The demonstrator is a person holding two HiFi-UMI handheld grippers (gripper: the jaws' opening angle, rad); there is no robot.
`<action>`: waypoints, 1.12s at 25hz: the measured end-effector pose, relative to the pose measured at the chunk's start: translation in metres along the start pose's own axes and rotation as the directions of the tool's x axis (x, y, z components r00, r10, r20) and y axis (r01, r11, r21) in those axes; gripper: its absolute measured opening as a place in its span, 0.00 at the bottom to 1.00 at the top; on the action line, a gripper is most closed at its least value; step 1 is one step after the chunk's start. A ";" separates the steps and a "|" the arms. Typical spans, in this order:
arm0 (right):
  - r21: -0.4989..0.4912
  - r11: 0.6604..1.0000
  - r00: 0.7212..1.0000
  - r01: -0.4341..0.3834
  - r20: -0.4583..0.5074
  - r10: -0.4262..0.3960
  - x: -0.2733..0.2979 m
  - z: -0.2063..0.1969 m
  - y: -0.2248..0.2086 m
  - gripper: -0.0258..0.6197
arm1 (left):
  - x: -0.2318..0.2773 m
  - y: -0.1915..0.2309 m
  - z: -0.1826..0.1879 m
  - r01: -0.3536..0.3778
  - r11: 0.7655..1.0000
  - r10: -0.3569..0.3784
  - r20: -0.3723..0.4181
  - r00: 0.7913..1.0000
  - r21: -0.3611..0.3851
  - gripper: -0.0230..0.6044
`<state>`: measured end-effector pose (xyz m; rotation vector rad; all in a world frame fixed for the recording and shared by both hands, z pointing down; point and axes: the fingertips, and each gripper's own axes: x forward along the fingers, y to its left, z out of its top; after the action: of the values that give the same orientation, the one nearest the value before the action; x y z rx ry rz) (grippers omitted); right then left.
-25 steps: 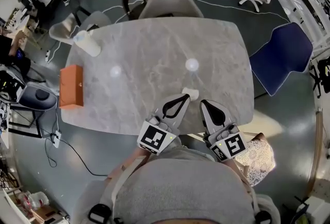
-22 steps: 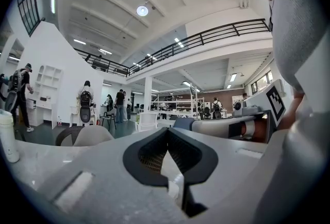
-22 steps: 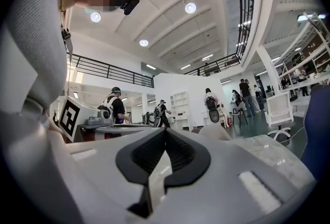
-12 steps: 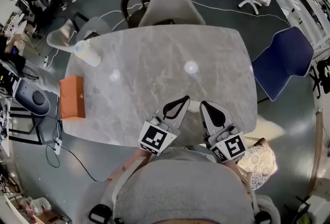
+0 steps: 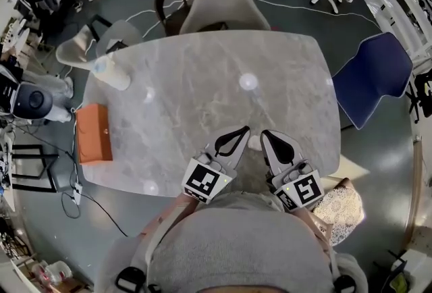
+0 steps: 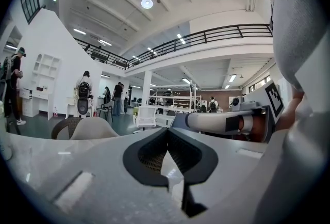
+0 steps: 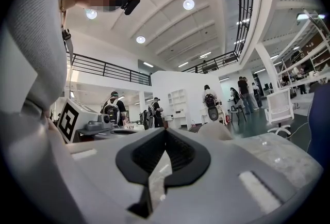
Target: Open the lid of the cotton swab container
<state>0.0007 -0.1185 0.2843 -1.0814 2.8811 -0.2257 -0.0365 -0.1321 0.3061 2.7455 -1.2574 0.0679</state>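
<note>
A small white object [image 5: 254, 142], apparently the cotton swab container, lies on the grey marble table [image 5: 202, 75] near its front edge. It is mostly hidden in the gap between my two grippers, and neither gripper view shows it. My left gripper [image 5: 241, 131] is just to its left, my right gripper [image 5: 266, 136] just to its right, both pointing level across the table. The left gripper [image 6: 167, 132] is shut with nothing in it. So is the right gripper [image 7: 165, 132].
An orange box [image 5: 93, 134] sits at the table's left edge and a translucent bottle [image 5: 111, 72] lies at the far left corner. Grey chairs [image 5: 219, 8] stand at the far side, a blue one [image 5: 372, 75] to the right. People stand in the distance.
Both grippers have moved forward over the table. The white object, earlier just beyond the left gripper's tip, now lies between the two grippers. Both have stayed shut.
</note>
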 end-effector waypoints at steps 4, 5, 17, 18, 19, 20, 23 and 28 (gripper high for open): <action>0.008 1.000 1.000 0.009 -0.006 -0.009 -0.003 0.000 -0.007 0.04 | 0.006 0.001 -0.004 -0.002 1.000 0.002 -0.019 1.000 0.000 0.03; 0.008 1.000 1.000 0.010 -0.006 -0.010 -0.004 0.000 -0.009 0.04 | 0.008 0.001 -0.004 -0.004 1.000 0.004 -0.020 1.000 0.001 0.03; 0.001 0.998 0.998 -0.059 -0.004 0.059 -0.008 0.012 -0.020 0.04 | 0.002 0.009 0.004 -0.090 0.996 0.090 -0.022 0.996 0.001 0.03; 0.005 0.998 0.998 -0.062 -0.007 0.062 -0.010 0.011 -0.022 0.04 | 0.002 0.009 0.003 -0.098 0.995 0.098 -0.023 0.995 0.000 0.03; 0.009 0.998 0.998 -0.062 -0.010 0.063 -0.012 0.010 -0.023 0.04 | 0.002 0.008 0.002 -0.105 0.994 0.105 -0.024 0.994 -0.002 0.03; 0.014 0.998 0.998 -0.062 -0.013 0.063 -0.014 0.009 -0.025 0.04 | 0.002 0.007 0.003 -0.107 0.994 0.107 -0.025 0.994 -0.005 0.03; 0.025 0.998 0.998 -0.064 -0.028 0.065 -0.015 0.003 -0.031 0.04 | 0.004 0.005 0.000 -0.102 0.995 0.102 -0.035 0.994 0.002 0.03; 0.031 0.997 0.997 -0.069 -0.039 0.071 -0.014 0.000 -0.034 0.04 | 0.003 0.001 -0.008 -0.085 0.996 0.085 -0.061 0.995 -0.002 0.03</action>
<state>0.0330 -0.1343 0.2891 -0.9804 2.9351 -0.2886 -0.0352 -0.1340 0.3144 2.6634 -1.3562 0.1544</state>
